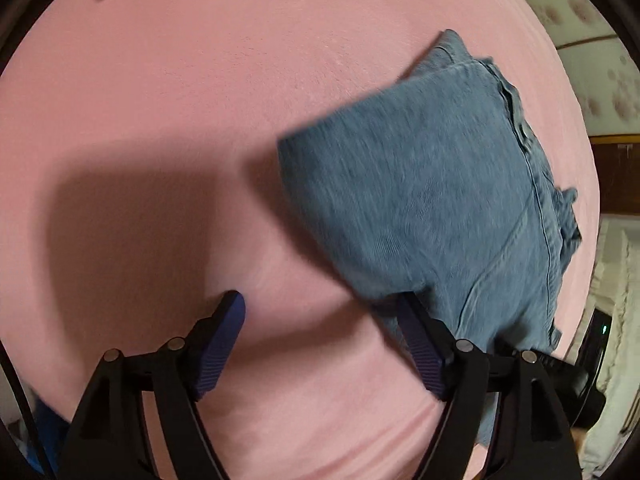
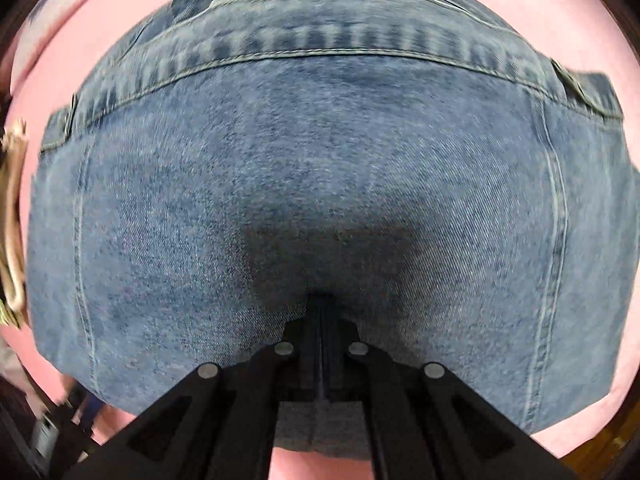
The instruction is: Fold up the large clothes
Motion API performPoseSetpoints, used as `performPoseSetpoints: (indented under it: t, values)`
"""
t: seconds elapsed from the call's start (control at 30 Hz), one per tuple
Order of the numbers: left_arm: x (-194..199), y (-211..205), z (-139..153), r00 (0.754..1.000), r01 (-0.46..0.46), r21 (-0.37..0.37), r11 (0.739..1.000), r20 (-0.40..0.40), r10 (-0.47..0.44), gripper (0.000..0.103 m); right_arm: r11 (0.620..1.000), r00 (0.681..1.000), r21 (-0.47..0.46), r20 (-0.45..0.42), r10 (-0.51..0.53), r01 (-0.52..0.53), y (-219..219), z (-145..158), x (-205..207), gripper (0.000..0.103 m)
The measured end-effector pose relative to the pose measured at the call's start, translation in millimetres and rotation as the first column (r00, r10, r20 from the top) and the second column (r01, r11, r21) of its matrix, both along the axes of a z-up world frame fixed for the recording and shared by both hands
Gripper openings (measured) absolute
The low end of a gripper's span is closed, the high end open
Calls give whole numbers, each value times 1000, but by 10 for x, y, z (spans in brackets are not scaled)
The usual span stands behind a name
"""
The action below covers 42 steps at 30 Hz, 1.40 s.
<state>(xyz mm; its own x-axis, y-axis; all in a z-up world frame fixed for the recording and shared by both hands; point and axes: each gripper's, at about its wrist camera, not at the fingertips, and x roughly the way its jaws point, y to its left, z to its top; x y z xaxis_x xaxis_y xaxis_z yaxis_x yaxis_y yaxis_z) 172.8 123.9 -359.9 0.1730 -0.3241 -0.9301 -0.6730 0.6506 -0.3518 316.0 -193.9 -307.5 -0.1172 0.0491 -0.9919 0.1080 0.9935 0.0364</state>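
Jeans (image 2: 320,168) fill my right-hand view, and my right tool (image 2: 320,308) has its jaws pressed together, tips dug into the denim at the near edge. The fabric dimples there; whether a pinch of cloth is actually caught between the tips I cannot tell. My left tool (image 1: 320,312) stands wide apart with nothing between its pads; its right-hand finger (image 1: 420,340) lies against the near corner of the denim, the other over bare sheet.

Outward from there: the jeans lie on the pink bed (image 1: 160,100), already gathered into a compact layered bundle, so I judge the main folds are done. What looks left is flattening, squaring the frayed hem ends (image 1: 568,216) sticking out at the side, perhaps one more fold.

In the left view the bundle's long axis runs from my tool away and slightly left, the far corner pointing up the bed. In the right view the waistband seam (image 2: 320,52) crosses the far end.
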Motion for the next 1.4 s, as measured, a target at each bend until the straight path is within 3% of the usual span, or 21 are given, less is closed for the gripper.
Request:
performPoseSetpoints:
  t: [0.2,0.27,0.33,0.37,0.47,0.57,0.67,0.87,1.03,1.1,1.2,1.27,1.33,1.4]
  values:
    - [132,57,80,994,56,-10,998,99,-55,76,999,999,-24,-41,36,-37,213,-33,143,0]
    - [117,104,137,986,79,-101,992,156,-63,76,999,998,-13,-48,33,-34,216,-46,182,0]
    - [102,151,198,971,130,-209,969,227,-81,80,1000,999,-1,-47,23,-23,170,-57,222,0]
    - [132,160,214,962,174,-229,958,249,-115,83,1000,999,1,-46,20,-20,21,-82,237,0]
    - [326,190,52,967,207,-177,962,185,-174,85,1000,999,-18,-44,22,-23,33,-79,262,0]
    - [463,313,-143,989,92,-263,960,135,-58,84,999,999,-31,-48,20,-21,60,-98,275,0]
    - [579,329,-206,986,76,-286,955,166,-29,83,999,998,-39,-59,-1,-1,176,-147,291,1]
    - [761,276,-82,979,138,-150,979,173,-111,52,999,995,-53,-101,2,-7,374,-293,476,2]
    - [742,262,15,977,115,-141,983,194,-87,21,1000,994,-6,-110,11,-12,333,-353,600,2]
    - [675,299,112,971,98,-161,982,230,-59,19,1000,995,20,-100,22,-21,275,-342,616,2]
    - [609,214,328,944,101,-201,974,329,-30,17,997,996,65,-79,40,-35,231,-351,630,2]
    - [605,73,563,908,123,-213,969,418,-23,16,994,997,96,-59,52,-47,197,-357,629,2]
    - [629,-153,837,869,166,-184,969,491,-56,16,990,997,129,-35,69,-64,160,-368,622,2]
    - [668,-419,1037,852,196,-136,971,515,-100,16,983,997,169,-8,78,-76,110,-383,611,1]
